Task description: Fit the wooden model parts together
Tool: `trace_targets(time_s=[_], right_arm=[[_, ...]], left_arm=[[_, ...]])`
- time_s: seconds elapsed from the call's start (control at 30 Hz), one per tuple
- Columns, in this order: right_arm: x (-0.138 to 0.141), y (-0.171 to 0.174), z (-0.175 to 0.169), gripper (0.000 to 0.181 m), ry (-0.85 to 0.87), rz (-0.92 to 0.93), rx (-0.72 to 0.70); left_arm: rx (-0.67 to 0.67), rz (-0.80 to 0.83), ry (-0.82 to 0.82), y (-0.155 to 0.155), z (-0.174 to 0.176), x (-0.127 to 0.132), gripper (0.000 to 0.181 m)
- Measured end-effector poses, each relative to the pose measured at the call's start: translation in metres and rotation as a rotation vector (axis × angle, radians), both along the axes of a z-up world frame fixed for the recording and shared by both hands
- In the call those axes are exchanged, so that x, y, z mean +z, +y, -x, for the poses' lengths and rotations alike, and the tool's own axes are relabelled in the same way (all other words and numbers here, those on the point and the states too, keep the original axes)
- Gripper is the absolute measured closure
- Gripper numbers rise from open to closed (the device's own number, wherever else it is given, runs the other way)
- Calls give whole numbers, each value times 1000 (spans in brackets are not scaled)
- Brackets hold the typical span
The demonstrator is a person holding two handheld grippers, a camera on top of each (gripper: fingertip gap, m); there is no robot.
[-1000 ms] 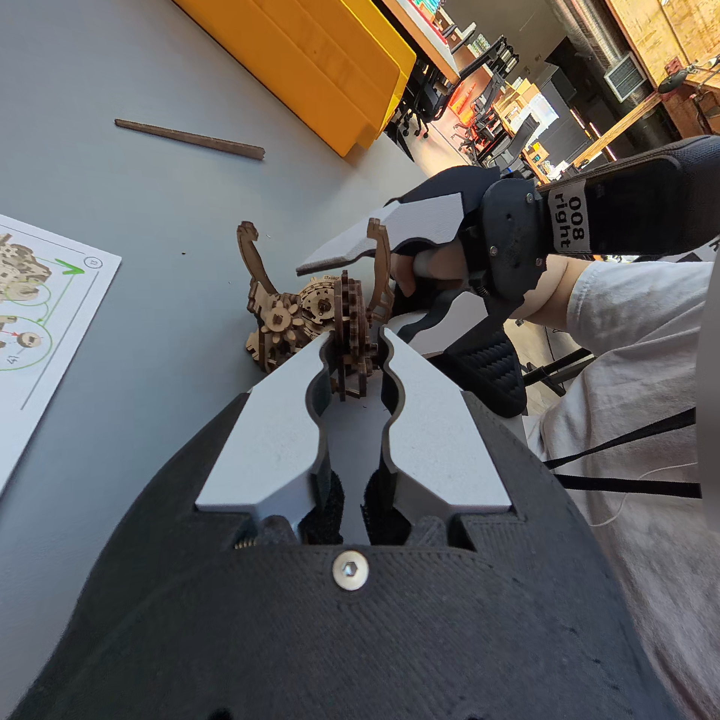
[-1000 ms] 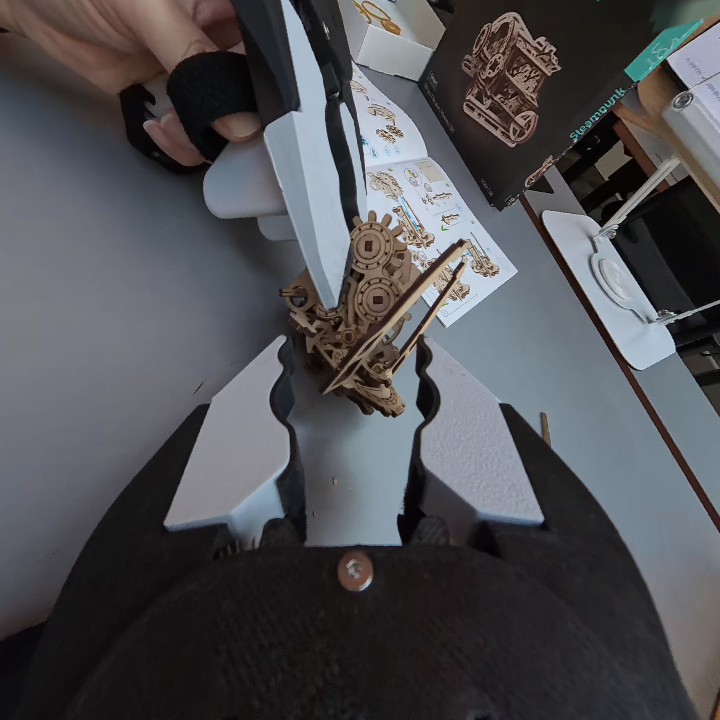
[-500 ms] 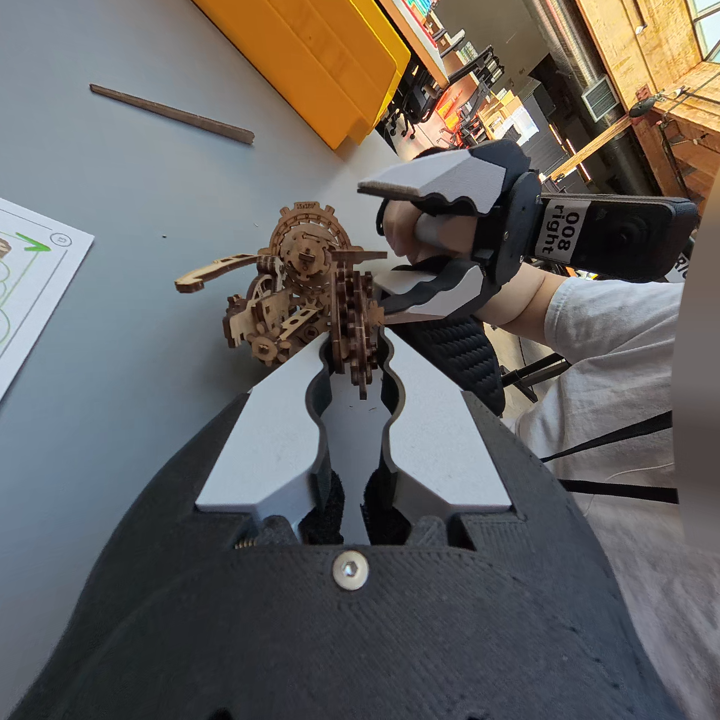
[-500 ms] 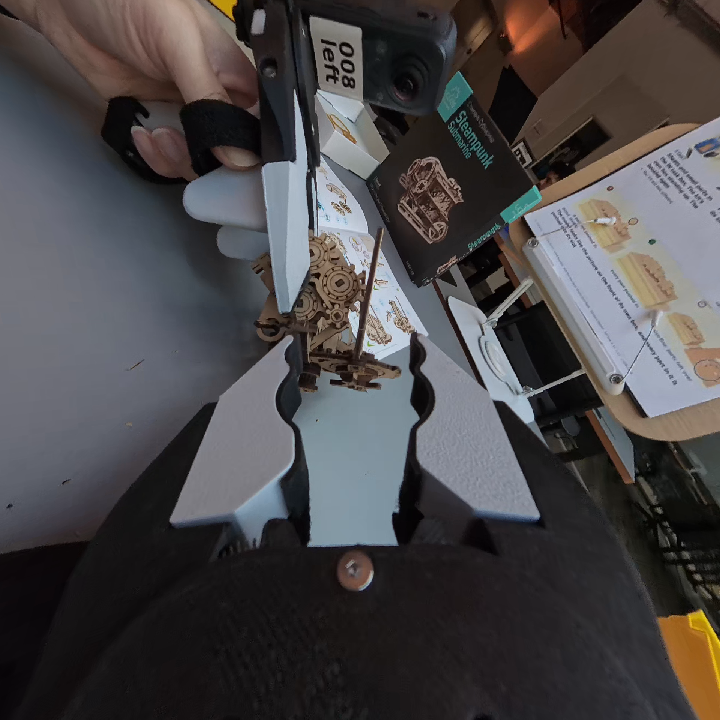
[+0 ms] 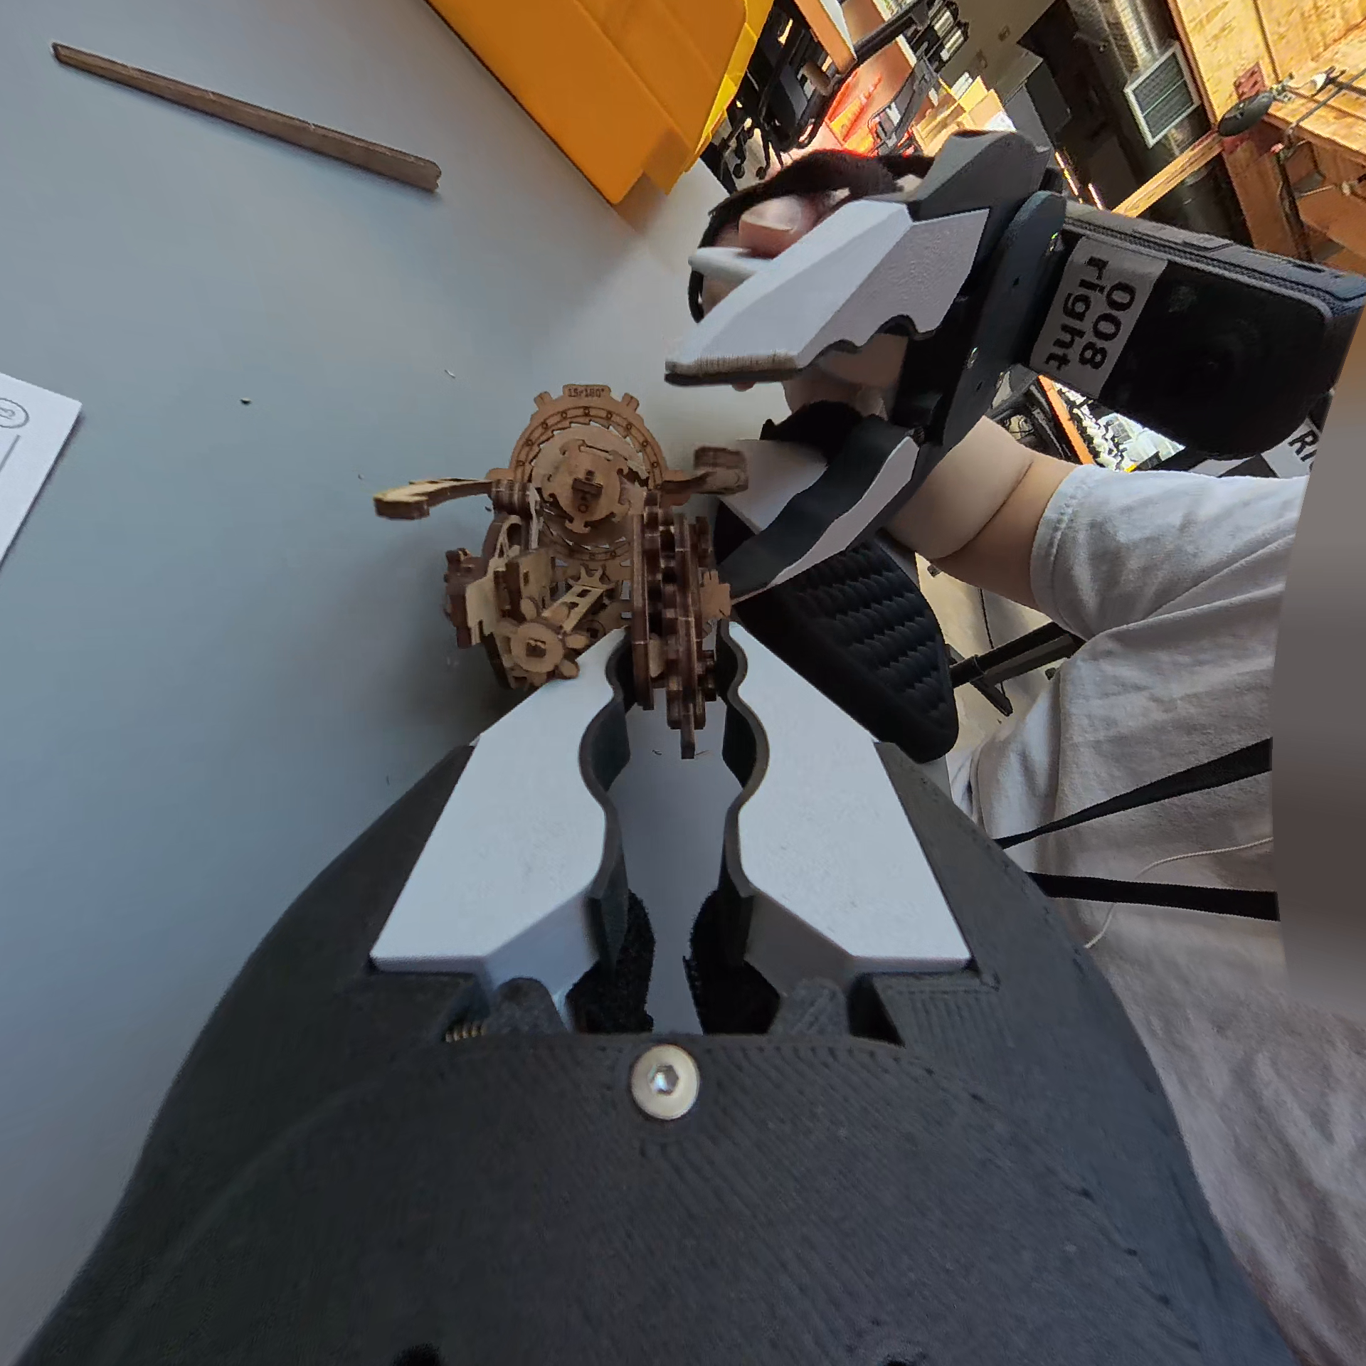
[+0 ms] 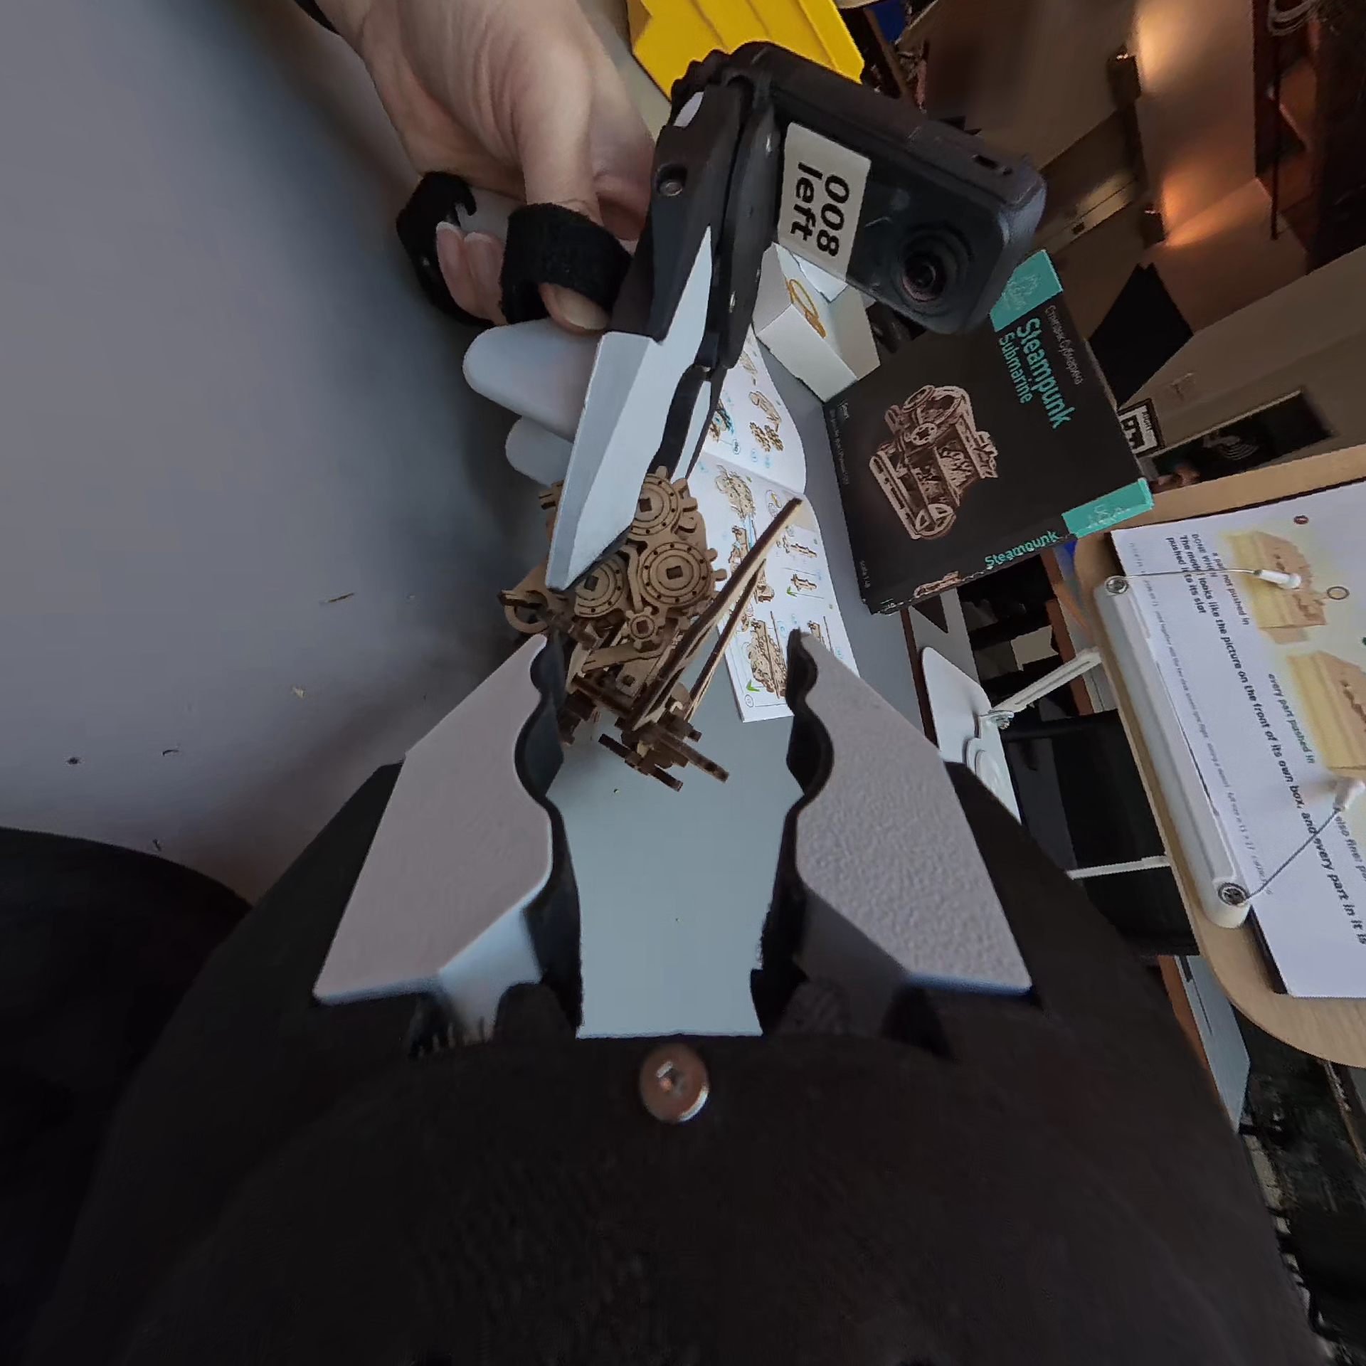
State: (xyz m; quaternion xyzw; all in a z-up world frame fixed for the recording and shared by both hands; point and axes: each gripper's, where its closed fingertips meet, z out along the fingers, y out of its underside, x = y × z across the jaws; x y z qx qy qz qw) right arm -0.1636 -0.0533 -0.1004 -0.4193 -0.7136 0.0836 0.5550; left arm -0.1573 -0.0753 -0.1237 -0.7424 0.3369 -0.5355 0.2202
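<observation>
The wooden model [image 5: 569,532], a cluster of gears with two curved arms sticking out sideways, is held just above the grey table [image 5: 185,665]. My left gripper [image 5: 673,647] is shut on the model's stacked gears. It also shows in the right wrist view [image 6: 569,569], clamped on the gears from above. My right gripper [image 6: 669,650] is open, with the model [image 6: 650,591] between its fingers, close to the left one. In the left wrist view the right gripper [image 5: 709,436] sits to the model's right, its lower finger against one curved arm.
A yellow bin [image 5: 613,81] and a loose wooden stick [image 5: 244,118] lie at the far side. An instruction sheet [image 5: 29,443] is at the left. An open booklet [image 6: 769,591], a black kit box [image 6: 976,443], a small white box [image 6: 813,332] and a page on a stand [image 6: 1256,702] lie beyond the model.
My left gripper has turned the model, so its curved arms went from pointing up to lying sideways. My right gripper has lifted and shifted to the model's right side, jaws still apart.
</observation>
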Motion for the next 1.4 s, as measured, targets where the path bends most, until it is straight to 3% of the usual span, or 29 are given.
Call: trace_targets(time_s=[0.17, 0.37, 0.83, 0.93, 1.03, 1.2, 1.4], right_arm=[[-4, -5, 1, 128, -60, -42, 98], [16, -5, 1, 130, 9, -134, 148], [4, 0, -15, 141, 18, -61, -11], [17, -12, -25, 160, 40, -84, -7], [17, -32, -26, 180, 94, 18, 15], [-1, -12, -15, 167, 73, 57, -120], [-15, -4, -5, 176, 30, 80, -142]], left_arm=[[-6, 2, 13, 0, -2, 0, 162], [14, 96, -126, 2, -3, 14, 162], [69, 221, -203, 11, -1, 13, 163], [75, 219, -207, 12, 0, 14, 163], [79, 221, -210, 13, 0, 14, 163], [80, 210, -199, 13, 0, 13, 163], [81, 207, -202, 13, -1, 14, 163]])
